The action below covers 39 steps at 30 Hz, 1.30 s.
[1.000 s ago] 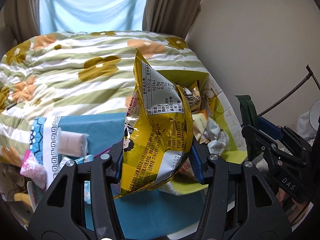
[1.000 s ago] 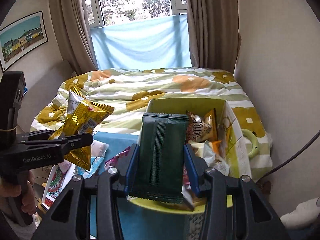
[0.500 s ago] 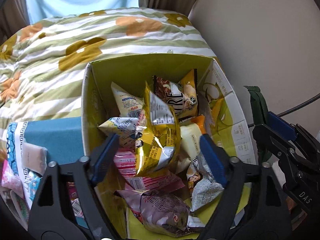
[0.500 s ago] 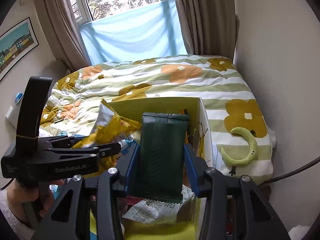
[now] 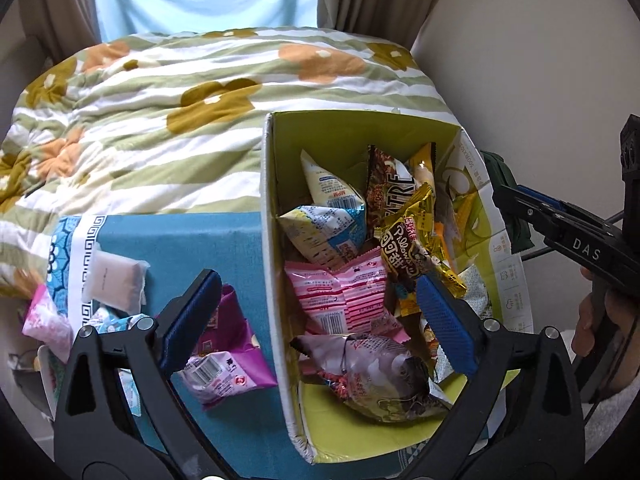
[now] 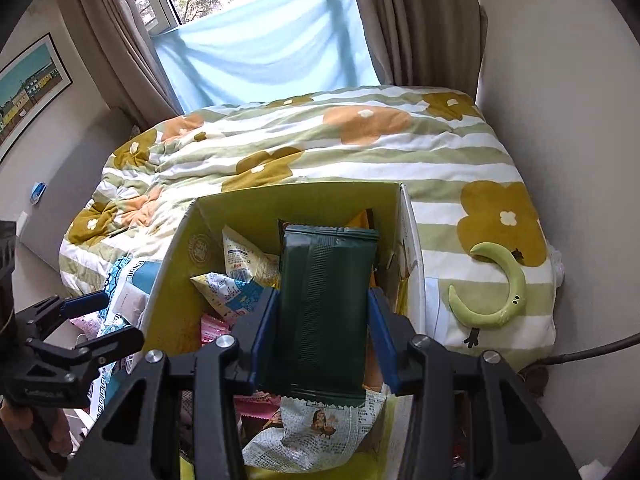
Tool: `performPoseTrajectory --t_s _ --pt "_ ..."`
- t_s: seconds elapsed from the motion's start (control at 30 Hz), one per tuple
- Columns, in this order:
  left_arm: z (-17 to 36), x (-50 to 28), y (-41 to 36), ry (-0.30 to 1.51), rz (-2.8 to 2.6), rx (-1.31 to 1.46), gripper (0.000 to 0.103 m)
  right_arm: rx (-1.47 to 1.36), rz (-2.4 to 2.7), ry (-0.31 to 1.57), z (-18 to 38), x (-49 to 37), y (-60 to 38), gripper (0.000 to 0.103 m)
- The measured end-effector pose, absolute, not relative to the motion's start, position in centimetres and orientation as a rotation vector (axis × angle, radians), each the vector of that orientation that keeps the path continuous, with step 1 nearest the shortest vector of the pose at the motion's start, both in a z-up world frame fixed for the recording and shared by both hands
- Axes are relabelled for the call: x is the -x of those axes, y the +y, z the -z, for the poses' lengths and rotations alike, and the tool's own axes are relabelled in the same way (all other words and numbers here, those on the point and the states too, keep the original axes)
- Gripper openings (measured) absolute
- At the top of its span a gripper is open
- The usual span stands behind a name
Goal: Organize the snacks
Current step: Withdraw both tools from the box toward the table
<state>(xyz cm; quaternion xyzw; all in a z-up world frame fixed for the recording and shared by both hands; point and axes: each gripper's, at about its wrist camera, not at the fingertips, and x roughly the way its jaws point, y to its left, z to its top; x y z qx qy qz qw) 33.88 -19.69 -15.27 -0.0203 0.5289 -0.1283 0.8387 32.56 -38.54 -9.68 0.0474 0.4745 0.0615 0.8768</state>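
Observation:
A yellow-green cardboard box stands on a teal cloth and holds several snack packets. The gold packet lies among them, free of any grip. My left gripper hangs over the box's left wall, its jaws opening, one finger outside the box and one inside; the pads press on nothing. A pink striped packet lies below it. My right gripper is shut on a dark green packet, held upright above the box. The left gripper shows at the lower left of the right wrist view.
Loose packets lie on the teal cloth left of the box: a white one, a purple one, a pink one. Behind is a bed with a flowered quilt. A green crescent toy lies near the wall.
My left gripper let go of the gold packet, which dropped into the box, and its jaws spread wide. The right gripper carried the green packet in over the box.

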Motion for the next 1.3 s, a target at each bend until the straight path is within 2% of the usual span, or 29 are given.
performPoseTrajectory --t_s 0.2,0.27,0.33,0.37,0.9,1.3 --pt "16.0 -33.9 -18.6 1.131 0.239 0.044 0.097 -0.114 -0.118 1.031 11.5 -34.4 -38.9 0.044" --pt "16.3 -33.6 -18.5 1.133 0.23 0.041 0.097 -0.127 -0.121 1.028 11.7 -34.4 -39.1 0.06" --pt "16.4 -33.3 -18.5 1.136 0.226 0.041 0.097 -0.137 -0.137 1.019 11.8 -33.9 -39.2 0.1" --pt "16.4 -33.1 -18.4 1.137 0.225 0.044 0.097 -0.139 -0.14 1.012 11.7 -33.7 -39.3 0.103" --pt "12.5 -29.7 -15.6 1.063 0.181 0.052 0.097 -0.065 -0.162 0.898 7.6 -31.0 -37.3 0.103" --pt "9.2 -26.0 -5.6 0.99 0.18 0.071 0.097 -0.019 -0.188 0.78 2.6 -26.4 -29.3 0.103"
